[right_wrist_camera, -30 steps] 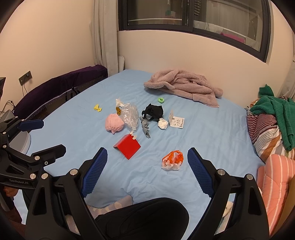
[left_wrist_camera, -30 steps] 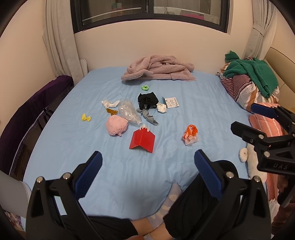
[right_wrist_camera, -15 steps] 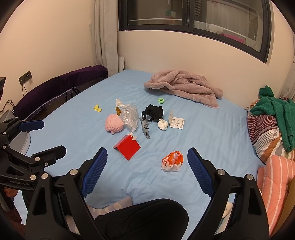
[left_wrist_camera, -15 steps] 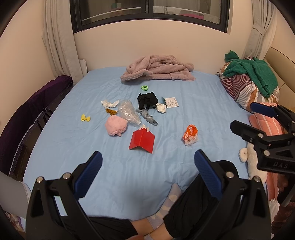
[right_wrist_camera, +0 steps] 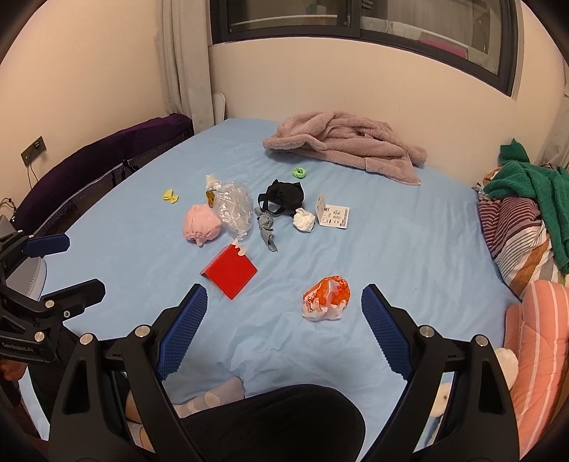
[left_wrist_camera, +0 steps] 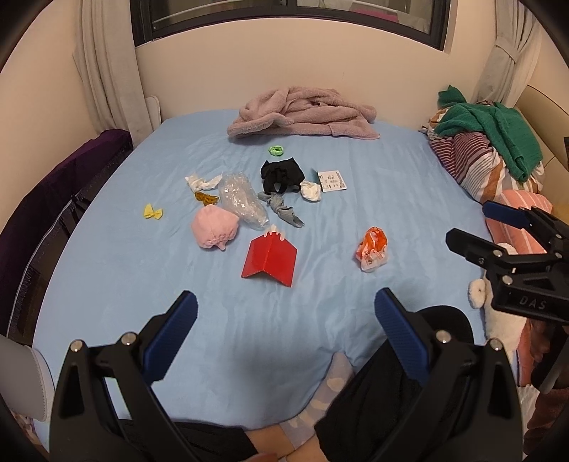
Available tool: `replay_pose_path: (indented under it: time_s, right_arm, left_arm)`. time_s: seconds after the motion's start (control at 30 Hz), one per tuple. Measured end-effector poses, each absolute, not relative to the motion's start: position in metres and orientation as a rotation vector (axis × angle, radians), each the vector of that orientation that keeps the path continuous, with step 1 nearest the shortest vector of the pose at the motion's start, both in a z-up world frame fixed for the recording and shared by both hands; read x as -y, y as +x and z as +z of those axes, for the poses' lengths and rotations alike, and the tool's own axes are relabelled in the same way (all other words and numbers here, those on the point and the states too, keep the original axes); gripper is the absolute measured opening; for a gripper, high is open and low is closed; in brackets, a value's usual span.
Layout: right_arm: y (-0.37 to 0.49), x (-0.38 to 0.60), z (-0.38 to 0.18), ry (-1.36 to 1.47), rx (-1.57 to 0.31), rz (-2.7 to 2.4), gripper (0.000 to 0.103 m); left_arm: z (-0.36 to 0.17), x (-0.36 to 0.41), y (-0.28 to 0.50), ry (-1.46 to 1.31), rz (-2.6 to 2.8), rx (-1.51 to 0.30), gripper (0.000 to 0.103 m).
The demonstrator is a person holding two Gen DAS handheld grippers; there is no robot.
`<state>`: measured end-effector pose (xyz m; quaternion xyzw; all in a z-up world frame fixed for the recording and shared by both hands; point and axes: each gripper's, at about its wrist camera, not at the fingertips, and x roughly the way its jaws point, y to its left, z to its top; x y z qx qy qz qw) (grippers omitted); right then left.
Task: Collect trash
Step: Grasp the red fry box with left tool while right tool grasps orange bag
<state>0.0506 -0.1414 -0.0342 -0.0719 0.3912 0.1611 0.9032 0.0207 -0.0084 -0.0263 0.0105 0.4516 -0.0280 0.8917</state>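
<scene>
We are looking across a bed [left_wrist_camera: 106, 284] with a pale blue sheet, set against a cream wall [left_wrist_camera: 220, 81] under a dark-framed window [right_wrist_camera: 355, 21], with curtains [left_wrist_camera: 103, 71] at the corners. A pink robe [left_wrist_camera: 302, 113] lies crumpled at the far edge, and striped bedding under a green towel [right_wrist_camera: 533, 184] is piled on the right. The trash sits scattered mid-bed: an orange wrapper [right_wrist_camera: 327, 296] nearest us, a red folded card [left_wrist_camera: 269, 261], a clear plastic bag [left_wrist_camera: 240, 202], a white tissue wad [right_wrist_camera: 304, 219] and a printed paper slip [right_wrist_camera: 332, 215]. Our left gripper [left_wrist_camera: 282, 337] and right gripper [right_wrist_camera: 284, 330] both hover near the bed's edge, fingers spread wide and holding nothing.
</scene>
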Motion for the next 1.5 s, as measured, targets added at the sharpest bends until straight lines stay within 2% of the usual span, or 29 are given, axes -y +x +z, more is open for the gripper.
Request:
replay_pose_path:
  time_s: [0.5, 0.97, 1.27, 1.37, 1.47, 1.5]
  right_arm:
    - [0.135, 0.126, -0.128, -0.192, -0.956, 0.319, 0.085]
    - [0.211, 0.133, -0.223, -0.269, -1.128, 0.284, 0.085]
    - [0.235, 0.135, -0.259, -0.303, -1.192, 0.294, 0.085]
    - [0.238, 0.135, -0.269, -0.329, -1.216, 0.295, 0.081]
    - [0.237, 0.134, -0.272, -0.357, -1.216, 0.292, 0.078]
    - [0.236, 0.133, -0.273, -0.367, -1.217, 0.292, 0.071]
  left_arm:
    - [-0.105, -0.007, 0.091, 0.003, -0.065, -1.058, 0.099]
    - [-0.211, -0.021, 0.177, -0.005, -0.08, -1.193, 0.099]
    - [-0.267, -0.021, 0.203, 0.039, -0.07, -1.253, 0.099]
    - [-0.278, -0.016, 0.202, 0.043, -0.12, -1.268, 0.099]
    - [-0.284, -0.012, 0.198, 0.081, -0.126, -1.269, 0.089]
    - [-0.285, -0.012, 0.198, 0.106, -0.105, -1.262, 0.075]
